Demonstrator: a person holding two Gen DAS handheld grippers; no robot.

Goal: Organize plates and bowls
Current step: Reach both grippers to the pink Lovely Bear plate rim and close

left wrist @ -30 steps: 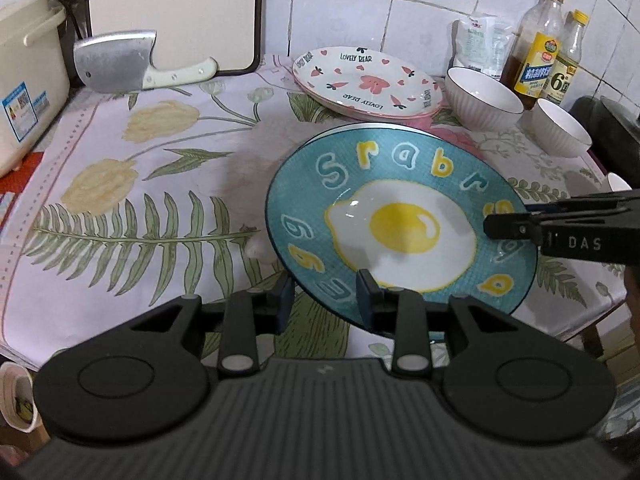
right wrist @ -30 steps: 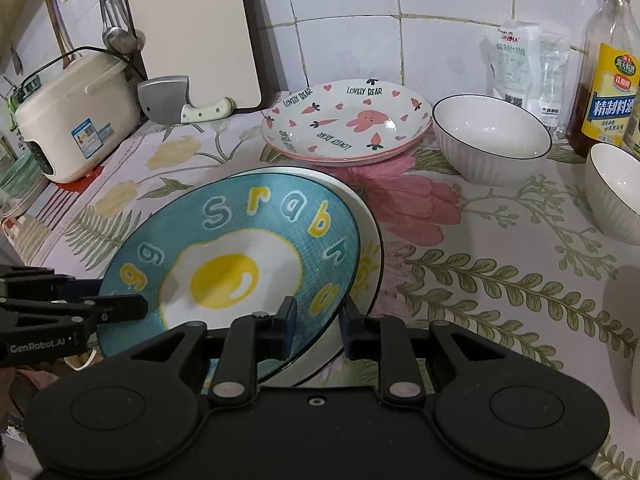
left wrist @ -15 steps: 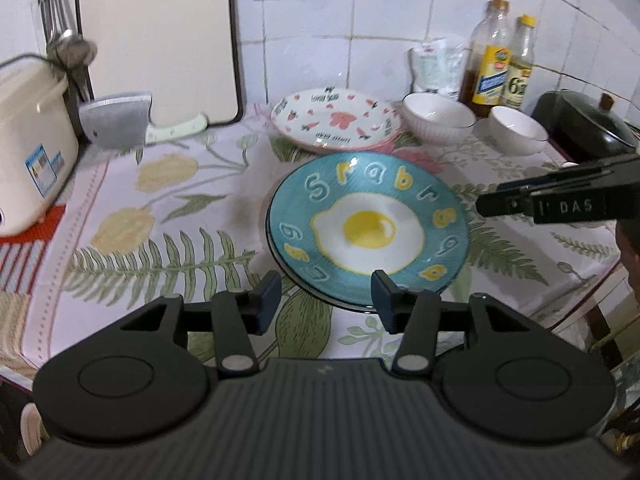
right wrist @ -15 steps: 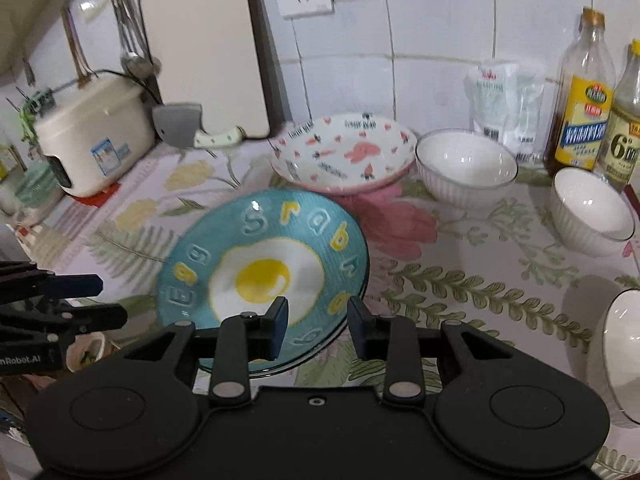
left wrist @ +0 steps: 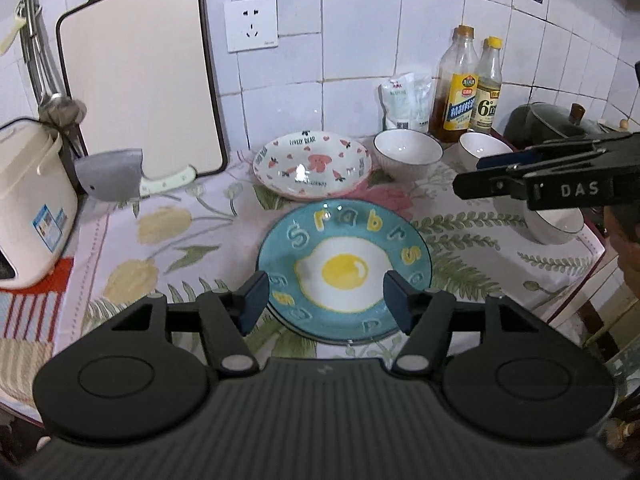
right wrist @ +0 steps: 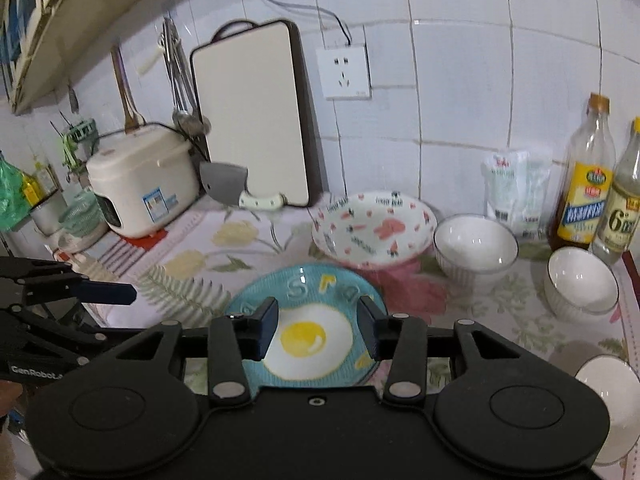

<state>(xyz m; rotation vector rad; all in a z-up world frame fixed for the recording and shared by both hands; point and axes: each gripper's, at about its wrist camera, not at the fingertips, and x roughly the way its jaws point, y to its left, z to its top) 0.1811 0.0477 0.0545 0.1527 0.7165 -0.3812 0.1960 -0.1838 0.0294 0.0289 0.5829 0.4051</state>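
Rice cooker (left wrist: 28, 204) and cleaver (left wrist: 116, 180) crowd the left edge, bare floral cloth (left wrist: 168, 240) lies open beside them, and the blue egg plate (left wrist: 344, 272) sits flat mid-counter atop another plate, near the front edge. Left gripper (left wrist: 324, 300) and right gripper (right wrist: 316, 330) hang above it, jaws opening, gripping nothing. Only the left view shows the dark pot (left wrist: 548, 120); only the right view shows the front-right bowl (right wrist: 608, 396).

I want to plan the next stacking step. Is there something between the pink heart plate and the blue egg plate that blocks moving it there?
Nothing visible blocks it. The pink heart plate sits just behind the blue egg plate, with only bare tablecloth between them. The white bowls stand off to the right, outside that path.
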